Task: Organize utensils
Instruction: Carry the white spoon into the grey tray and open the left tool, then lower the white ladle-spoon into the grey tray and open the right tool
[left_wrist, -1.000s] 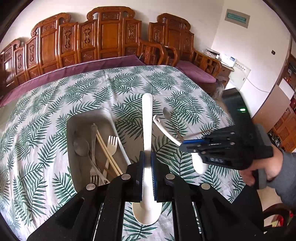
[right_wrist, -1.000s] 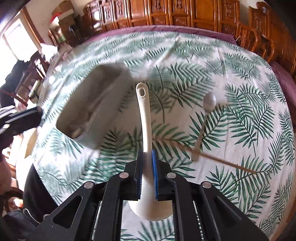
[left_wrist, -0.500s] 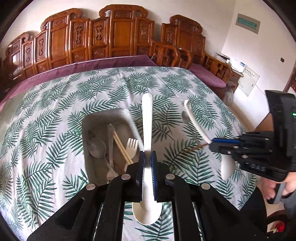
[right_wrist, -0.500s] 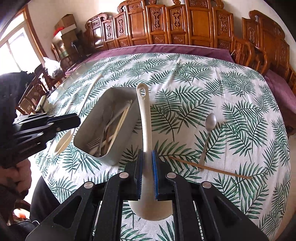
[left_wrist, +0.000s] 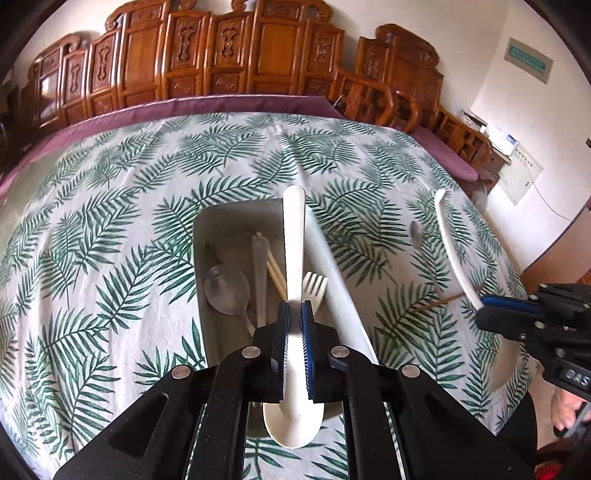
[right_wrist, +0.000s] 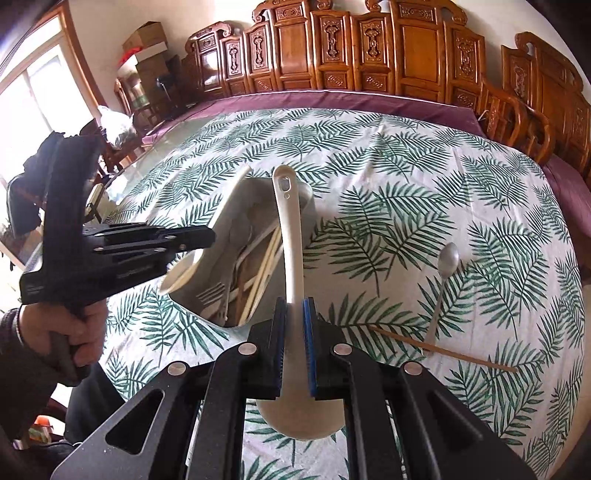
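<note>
— While both my grippers hang over the table, what have they got?

— My left gripper (left_wrist: 294, 314) is clamped on a white ladle (left_wrist: 294, 254), pads tight on its neck, the handle pointing away over the tray (left_wrist: 201, 236) and the bowl hanging near the camera. My right gripper (right_wrist: 295, 314) is closed the same way on a second ladle (right_wrist: 290, 236), whose handle tip reaches over the tray's far end.

— And the tray?

— It sits on the leaf-print cloth (left_wrist: 110, 221), just below my left gripper. Inside lie a metal spoon (left_wrist: 227, 291), chopsticks (left_wrist: 275, 273) and a white fork (left_wrist: 314, 286).

— Anything still out on the cloth?

— A small spoon (right_wrist: 445, 273), well to the right of the tray, with its handle end touching a thin brown stick (right_wrist: 443, 349) that lies slantwise.

— Can you see one gripper from the other?

— Yes; from the right wrist, my left hand (right_wrist: 74, 332) grips its black handle beside the tray.
</note>
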